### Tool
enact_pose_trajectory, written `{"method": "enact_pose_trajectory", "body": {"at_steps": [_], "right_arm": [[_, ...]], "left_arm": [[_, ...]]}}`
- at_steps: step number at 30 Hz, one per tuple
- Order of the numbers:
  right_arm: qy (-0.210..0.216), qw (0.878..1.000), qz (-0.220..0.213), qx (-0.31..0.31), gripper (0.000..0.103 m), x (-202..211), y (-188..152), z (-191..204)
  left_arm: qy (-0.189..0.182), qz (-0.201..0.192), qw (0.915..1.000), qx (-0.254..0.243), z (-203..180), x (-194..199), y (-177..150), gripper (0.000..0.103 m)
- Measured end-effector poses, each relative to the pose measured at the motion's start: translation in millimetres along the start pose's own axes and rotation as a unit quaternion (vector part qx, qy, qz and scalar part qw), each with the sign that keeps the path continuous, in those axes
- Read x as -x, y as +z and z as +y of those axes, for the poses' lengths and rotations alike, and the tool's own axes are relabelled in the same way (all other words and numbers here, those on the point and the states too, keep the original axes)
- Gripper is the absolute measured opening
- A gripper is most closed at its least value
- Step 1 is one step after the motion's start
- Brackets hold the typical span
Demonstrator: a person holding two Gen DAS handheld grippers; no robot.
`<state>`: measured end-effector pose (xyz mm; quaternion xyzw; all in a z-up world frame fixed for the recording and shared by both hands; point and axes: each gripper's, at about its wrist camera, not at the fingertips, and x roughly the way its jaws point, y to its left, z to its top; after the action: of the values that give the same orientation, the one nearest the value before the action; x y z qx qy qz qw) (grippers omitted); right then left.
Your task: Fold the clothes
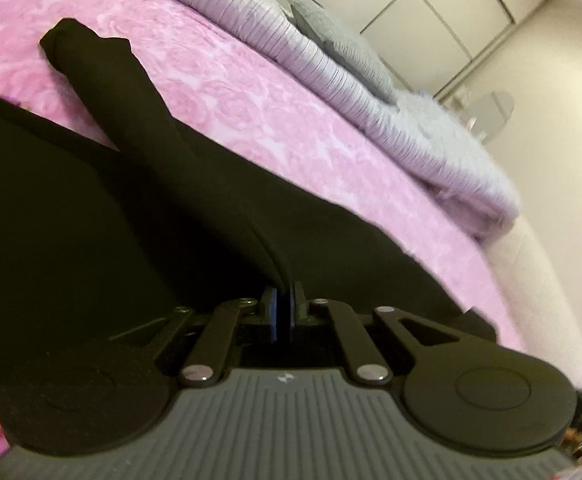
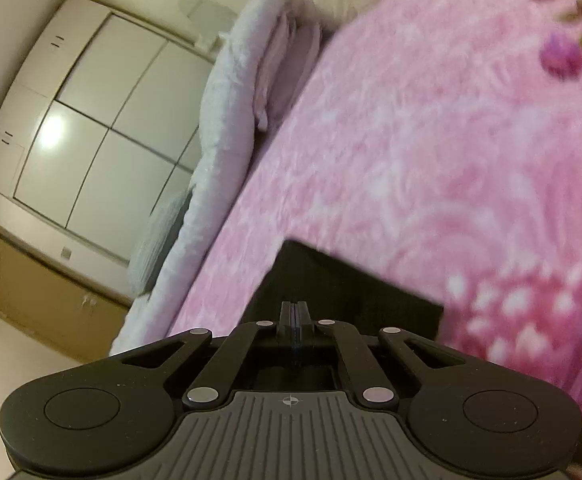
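Observation:
A black garment (image 1: 103, 200) lies spread on the pink bed cover (image 1: 251, 92), with one long narrow part (image 1: 103, 80) reaching toward the far left. In the left wrist view, a raised fold of the cloth runs straight into my left gripper (image 1: 285, 300), which is shut on it. In the right wrist view, a flat, straight-edged corner of the black garment (image 2: 351, 284) stretches out from my right gripper (image 2: 295, 312). Its fingers are pressed together on the cloth's near edge. The rest of the garment is hidden behind the gripper body.
A folded pale lilac blanket (image 1: 371, 92) and a grey pillow (image 1: 343, 48) lie along the far side of the bed. White wardrobe doors (image 2: 91, 120) and a brown cabinet (image 2: 43, 296) stand beyond it. A cream padded bed edge (image 1: 551, 280) borders the cover.

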<state>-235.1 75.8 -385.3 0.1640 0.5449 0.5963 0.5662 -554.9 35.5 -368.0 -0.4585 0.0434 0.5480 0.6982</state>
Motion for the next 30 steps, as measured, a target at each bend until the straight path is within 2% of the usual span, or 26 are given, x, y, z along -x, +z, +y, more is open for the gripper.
{"method": "enact_pose_trajectory", "body": {"at_steps": [2, 12, 15, 17, 18, 22, 24, 26, 30], "right_arm": [[0.0, 1.0, 0.018, -0.011, 0.005, -4.0, -1.4, -3.9], [-0.035, 0.998, 0.03, -0.035, 0.006, -30.6, -5.1, -8.7], [-0.011, 0.999, 0.014, -0.04, 0.006, -17.4, -9.5, -9.2], [0.01, 0.999, -0.023, -0.023, 0.002, -2.3, -14.8, -6.1], [0.013, 0.999, -0.025, -0.015, 0.001, 0.2, -16.2, -5.1], [-0.011, 1.0, -0.001, -0.014, 0.003, -9.3, -14.8, -7.3], [-0.02, 0.999, 0.001, -0.027, 0.01, -13.9, -13.5, -10.6], [-0.017, 0.999, 0.002, -0.039, 0.01, -16.4, -12.5, -12.5], [-0.039, 0.999, 0.01, -0.031, 0.01, -27.2, -8.7, -11.5]], "left_arm": [[0.003, -0.001, 1.0, 0.0, -1.2, -1.2, -2.0, 0.005], [0.004, 0.007, 0.9999, 0.012, 1.5, -14.1, 5.2, 0.006], [0.005, 0.012, 0.9998, 0.016, 4.5, -21.1, 5.6, 0.006], [0.005, 0.014, 0.9997, 0.019, 5.9, -23.3, 5.6, 0.006], [0.004, 0.014, 0.9997, 0.02, 6.4, -24.3, 5.7, 0.006], [0.001, 0.013, 0.9997, 0.021, 5.7, -24.9, 7.6, 0.006], [-0.002, 0.012, 0.9997, 0.021, 5.0, -23.7, 9.2, 0.006], [-0.003, 0.012, 0.9997, 0.02, 4.7, -24.1, 9.9, 0.006], [-0.002, 0.014, 0.9996, 0.022, 5.4, -26.7, 10.0, 0.006]]}}
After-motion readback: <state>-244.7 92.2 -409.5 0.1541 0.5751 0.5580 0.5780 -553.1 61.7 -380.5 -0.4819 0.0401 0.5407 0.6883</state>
